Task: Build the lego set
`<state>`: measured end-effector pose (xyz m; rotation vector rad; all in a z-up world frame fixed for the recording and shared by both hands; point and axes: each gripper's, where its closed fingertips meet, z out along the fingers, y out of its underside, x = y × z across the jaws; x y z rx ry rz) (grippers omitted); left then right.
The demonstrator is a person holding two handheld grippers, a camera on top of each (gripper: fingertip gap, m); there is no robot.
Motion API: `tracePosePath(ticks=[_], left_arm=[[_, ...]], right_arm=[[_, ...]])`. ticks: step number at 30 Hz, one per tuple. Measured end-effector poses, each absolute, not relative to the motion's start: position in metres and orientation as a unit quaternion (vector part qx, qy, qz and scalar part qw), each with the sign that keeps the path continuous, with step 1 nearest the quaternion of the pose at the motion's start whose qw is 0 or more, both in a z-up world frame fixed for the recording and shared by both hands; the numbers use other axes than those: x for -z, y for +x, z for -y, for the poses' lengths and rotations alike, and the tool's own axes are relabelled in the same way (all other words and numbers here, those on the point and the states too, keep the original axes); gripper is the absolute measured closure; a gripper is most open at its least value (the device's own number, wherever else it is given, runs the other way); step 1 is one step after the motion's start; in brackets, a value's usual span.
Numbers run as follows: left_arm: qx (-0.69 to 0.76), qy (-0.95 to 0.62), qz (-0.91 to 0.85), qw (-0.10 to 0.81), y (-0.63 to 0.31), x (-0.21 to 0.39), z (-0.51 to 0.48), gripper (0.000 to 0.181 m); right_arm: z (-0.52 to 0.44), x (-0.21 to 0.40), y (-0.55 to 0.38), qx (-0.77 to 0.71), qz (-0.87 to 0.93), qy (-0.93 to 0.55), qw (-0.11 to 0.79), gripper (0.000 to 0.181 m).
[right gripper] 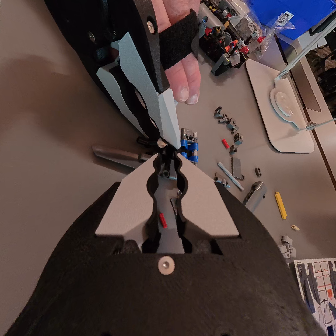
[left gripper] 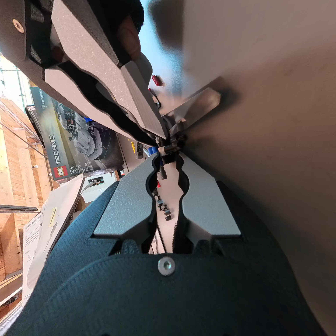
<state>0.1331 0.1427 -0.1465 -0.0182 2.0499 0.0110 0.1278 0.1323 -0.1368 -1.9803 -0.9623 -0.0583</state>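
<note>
A small black and grey Technic assembly [left gripper: 172, 146] with a tan pin [right gripper: 161, 143] is held above the table between both grippers. My left gripper [left gripper: 169, 155] is shut on it from one side. My right gripper [right gripper: 167, 156] is shut on its black and grey end [right gripper: 166, 168] from the other side. The two sets of tips almost touch. In the right wrist view the left gripper [right gripper: 170, 143] comes in from the top, held by a hand. A long grey piece [right gripper: 116, 153] sticks out beyond the tips; it also shows in the left wrist view [left gripper: 198, 103].
A blue and grey sub-assembly [right gripper: 190, 145] lies just behind the tips. Loose grey connectors [right gripper: 229, 123], red pins [right gripper: 225, 143], a yellow beam [right gripper: 281, 205] and a sticker sheet [right gripper: 316, 287] lie to the right. A part-built model [right gripper: 223, 41], a blue bin [right gripper: 300, 12] and the set's box [left gripper: 72, 138] stand farther off. The tips of both grippers are at nearly the same place. From either gripper's tips it is about 20 cm to the yellow beam [right gripper: 281, 205].
</note>
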Motion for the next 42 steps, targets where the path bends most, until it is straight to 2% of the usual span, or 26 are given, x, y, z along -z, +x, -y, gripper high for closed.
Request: tracePosePath(ticks=[42], left_arm=[[-0.014, -0.033, -0.851, 0.523, 0.141, 0.147, -0.147, 0.167]], right_arm=[[-0.136, 0.140, 0.139, 0.060, 0.387, -0.805, 0.447, 0.176]])
